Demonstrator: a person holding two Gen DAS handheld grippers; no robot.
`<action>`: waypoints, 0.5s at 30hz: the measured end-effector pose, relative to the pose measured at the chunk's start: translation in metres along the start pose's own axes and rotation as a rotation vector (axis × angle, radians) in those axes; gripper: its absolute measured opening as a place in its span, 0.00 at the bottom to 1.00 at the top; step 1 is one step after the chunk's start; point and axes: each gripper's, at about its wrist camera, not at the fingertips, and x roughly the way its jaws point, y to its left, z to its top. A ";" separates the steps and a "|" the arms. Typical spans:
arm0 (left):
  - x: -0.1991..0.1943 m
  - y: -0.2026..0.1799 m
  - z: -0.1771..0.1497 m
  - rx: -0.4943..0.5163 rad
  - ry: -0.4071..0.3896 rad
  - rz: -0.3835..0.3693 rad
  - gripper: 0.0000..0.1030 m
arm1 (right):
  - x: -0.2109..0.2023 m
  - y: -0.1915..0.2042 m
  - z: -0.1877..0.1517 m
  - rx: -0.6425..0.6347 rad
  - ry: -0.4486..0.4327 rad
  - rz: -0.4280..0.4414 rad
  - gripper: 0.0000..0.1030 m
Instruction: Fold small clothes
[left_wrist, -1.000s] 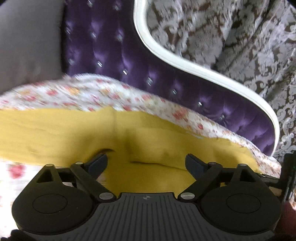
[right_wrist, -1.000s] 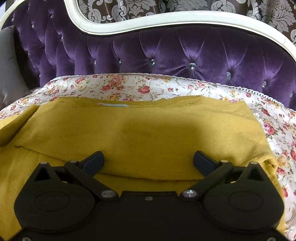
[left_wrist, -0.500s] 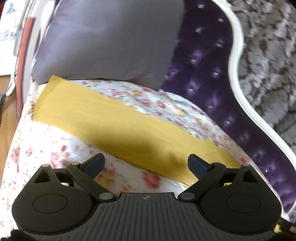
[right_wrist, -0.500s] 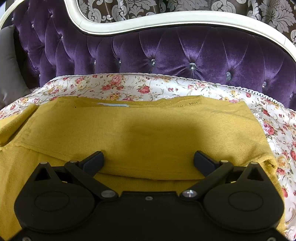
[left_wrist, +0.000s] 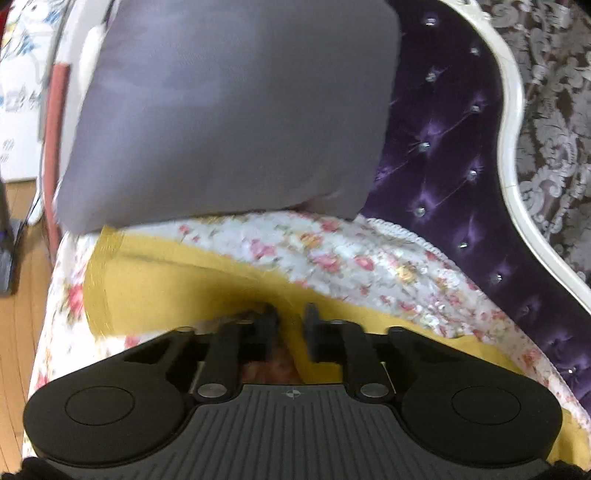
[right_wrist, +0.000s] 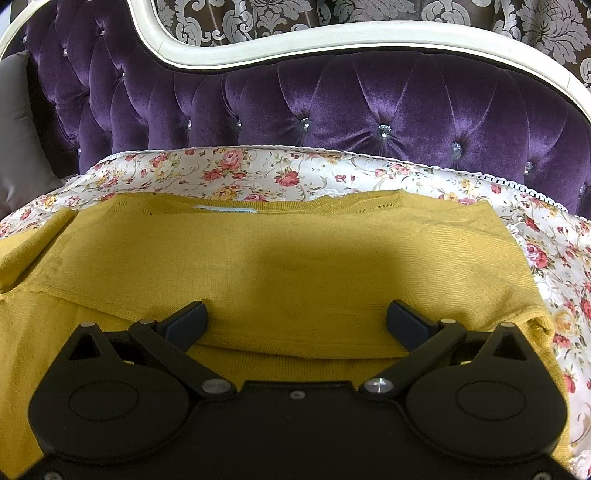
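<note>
A mustard-yellow knit sweater lies on the floral seat cover, its top part folded over, with a label at the collar. My right gripper hovers open just above the folded layer, nothing between its fingers. In the left wrist view one long yellow sleeve stretches out to the left across the floral cover. My left gripper is on this sleeve near its lower edge. Its jaws are closing tight, with a ridge of the yellow fabric pinched between the pads.
A grey cushion stands just beyond the sleeve's end. The tufted purple sofa back with its white frame rises behind the seat. Wooden floor shows past the seat's left edge.
The left gripper swung left along the sleeve toward the grey cushion, came down onto it and went from wide open to shut on the fabric. The right gripper and the folded sweater stayed still.
</note>
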 end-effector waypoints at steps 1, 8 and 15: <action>-0.002 -0.005 0.002 0.013 -0.012 -0.009 0.07 | 0.000 0.000 0.000 0.000 0.000 0.000 1.00; -0.052 -0.089 0.022 0.165 -0.145 -0.137 0.07 | 0.000 -0.001 0.000 0.007 -0.002 0.005 1.00; -0.082 -0.216 -0.007 0.351 -0.144 -0.361 0.07 | 0.000 -0.002 0.001 0.018 -0.006 0.014 1.00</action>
